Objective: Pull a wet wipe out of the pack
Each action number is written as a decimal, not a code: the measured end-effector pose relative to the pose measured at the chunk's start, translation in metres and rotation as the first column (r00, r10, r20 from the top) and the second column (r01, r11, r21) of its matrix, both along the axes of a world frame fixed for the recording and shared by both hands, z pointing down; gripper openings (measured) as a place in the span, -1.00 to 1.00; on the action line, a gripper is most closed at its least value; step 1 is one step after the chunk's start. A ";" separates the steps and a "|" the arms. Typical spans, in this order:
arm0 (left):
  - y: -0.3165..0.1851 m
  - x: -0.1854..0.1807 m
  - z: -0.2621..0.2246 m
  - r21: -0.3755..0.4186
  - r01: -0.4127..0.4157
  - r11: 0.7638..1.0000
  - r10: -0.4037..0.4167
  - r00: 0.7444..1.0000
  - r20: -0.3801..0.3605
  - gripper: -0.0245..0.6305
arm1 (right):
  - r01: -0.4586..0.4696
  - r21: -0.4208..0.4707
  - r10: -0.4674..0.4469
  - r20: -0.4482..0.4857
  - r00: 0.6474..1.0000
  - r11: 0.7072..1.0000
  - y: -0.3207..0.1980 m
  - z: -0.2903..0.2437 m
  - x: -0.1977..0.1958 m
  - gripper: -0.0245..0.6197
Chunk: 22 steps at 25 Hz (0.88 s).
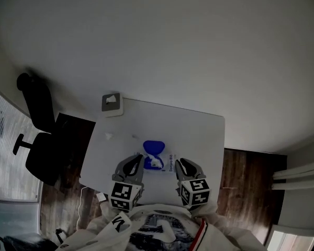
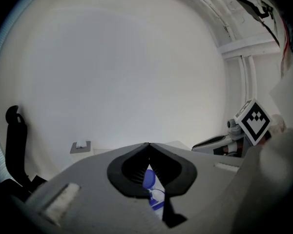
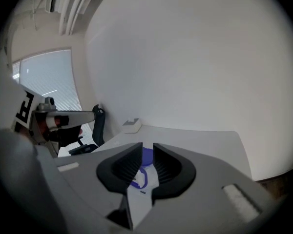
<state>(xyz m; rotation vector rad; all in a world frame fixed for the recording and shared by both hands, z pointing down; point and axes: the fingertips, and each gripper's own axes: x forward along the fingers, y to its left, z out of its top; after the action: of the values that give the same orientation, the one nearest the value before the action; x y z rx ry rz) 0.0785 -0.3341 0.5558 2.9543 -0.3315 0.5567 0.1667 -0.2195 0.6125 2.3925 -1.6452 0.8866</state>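
Pack [image 1: 158, 158] on table [image 1: 191, 129] (box [image 1: 112, 103] behind)

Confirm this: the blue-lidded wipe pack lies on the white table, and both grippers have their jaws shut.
Not both. The right gripper has its jaws apart, as the right gripper view shows; only the left gripper is shut. The blue-lidded wipe pack does lie on the white table.

I'm in a plain office room: 1 white desk [image 1: 199, 135], a black swivel chair [image 1: 42, 161] beside it, window blinds [image 1: 2, 156], wood floor [image 1: 248, 182], bare white walls [image 1: 172, 46].
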 end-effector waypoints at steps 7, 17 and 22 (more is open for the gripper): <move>-0.009 0.000 0.005 -0.025 -0.009 1.000 0.010 1.000 0.028 -0.91 | 0.082 -0.114 -0.079 0.028 0.996 0.990 -0.016 0.048 -0.003 -0.60; -0.014 -0.007 0.017 -0.040 0.006 0.999 -0.005 1.000 0.025 -0.91 | 0.283 -0.263 -0.280 0.052 0.959 0.922 -0.043 0.102 -0.027 -0.27; -0.011 -0.013 0.019 -0.046 0.008 0.999 -0.006 0.999 0.035 -0.91 | 0.376 -0.308 -0.368 0.087 0.926 0.874 -0.055 0.114 -0.045 -0.15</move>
<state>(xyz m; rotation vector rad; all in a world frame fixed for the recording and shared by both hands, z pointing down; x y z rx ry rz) 0.0660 -0.3454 0.5751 2.9007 -0.3279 0.6065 0.1221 -0.2740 0.7265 1.7782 -1.7316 1.0191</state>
